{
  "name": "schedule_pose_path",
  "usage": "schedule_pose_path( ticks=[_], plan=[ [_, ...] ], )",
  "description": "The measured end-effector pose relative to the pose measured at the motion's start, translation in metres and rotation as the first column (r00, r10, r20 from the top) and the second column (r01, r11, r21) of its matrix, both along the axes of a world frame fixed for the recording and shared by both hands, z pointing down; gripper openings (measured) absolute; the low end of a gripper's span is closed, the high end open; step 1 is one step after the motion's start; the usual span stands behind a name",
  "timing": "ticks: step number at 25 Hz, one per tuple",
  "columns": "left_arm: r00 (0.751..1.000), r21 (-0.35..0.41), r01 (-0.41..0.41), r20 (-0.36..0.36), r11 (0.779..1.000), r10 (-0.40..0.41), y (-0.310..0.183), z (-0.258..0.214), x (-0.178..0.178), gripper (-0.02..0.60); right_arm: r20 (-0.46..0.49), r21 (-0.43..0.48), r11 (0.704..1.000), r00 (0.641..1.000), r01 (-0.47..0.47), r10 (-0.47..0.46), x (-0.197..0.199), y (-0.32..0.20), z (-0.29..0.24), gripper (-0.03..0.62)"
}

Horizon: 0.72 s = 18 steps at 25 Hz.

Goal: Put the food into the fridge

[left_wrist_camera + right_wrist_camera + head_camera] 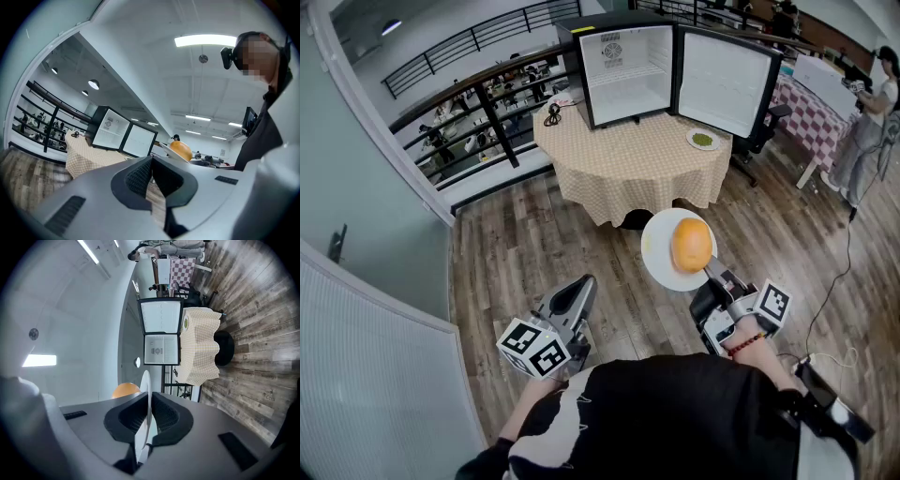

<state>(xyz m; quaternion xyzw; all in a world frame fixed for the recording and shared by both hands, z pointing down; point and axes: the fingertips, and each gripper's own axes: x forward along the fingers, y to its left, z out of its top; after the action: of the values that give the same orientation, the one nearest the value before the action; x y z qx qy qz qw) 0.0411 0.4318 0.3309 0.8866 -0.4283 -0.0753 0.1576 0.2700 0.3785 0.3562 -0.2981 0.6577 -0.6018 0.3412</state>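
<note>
A round orange food item [692,244] lies on a white plate [659,255]. My right gripper [713,273] is shut on the plate's near rim and holds it level above the wooden floor. In the right gripper view the plate [146,394] stands edge-on between the pads, with the orange food [125,390] beside it. My left gripper [582,287] hangs lower left, shut and with nothing in it [151,162]. Ahead, the small fridge [628,66] stands on a round table [623,159], its door [727,80] swung wide and its white inside bare.
A small plate with green food [703,140] lies on the table near the fridge door, and a black cabled object [553,114] at its left edge. A railing [478,94] runs behind. A checkered table [806,98] and a standing person [870,122] are at far right.
</note>
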Motion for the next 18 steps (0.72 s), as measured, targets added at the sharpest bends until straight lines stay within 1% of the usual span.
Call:
schedule_pose_path(
  ticks=[11,16,18],
  plan=[
    [1.000,0.002,-0.006,-0.004,1.000,0.006,-0.002,-0.005,-0.003,0.014,-0.011,0.001,1.000,1.000,-0.008,0.008,-0.002,0.000,-0.003,0.028],
    [1.000,0.007,-0.009,0.004,1.000,0.009,0.000,-0.006,-0.005,0.014,0.031,-0.001,1.000,0.999,-0.023,0.023,-0.001,-0.001,-0.004,0.028],
    [1.000,0.007,-0.014,0.005,1.000,0.014,-0.002,-0.004,-0.015,0.014,0.049,-0.010,0.999,0.998,-0.035,0.035,-0.011,-0.004,0.001,0.028]
  ],
)
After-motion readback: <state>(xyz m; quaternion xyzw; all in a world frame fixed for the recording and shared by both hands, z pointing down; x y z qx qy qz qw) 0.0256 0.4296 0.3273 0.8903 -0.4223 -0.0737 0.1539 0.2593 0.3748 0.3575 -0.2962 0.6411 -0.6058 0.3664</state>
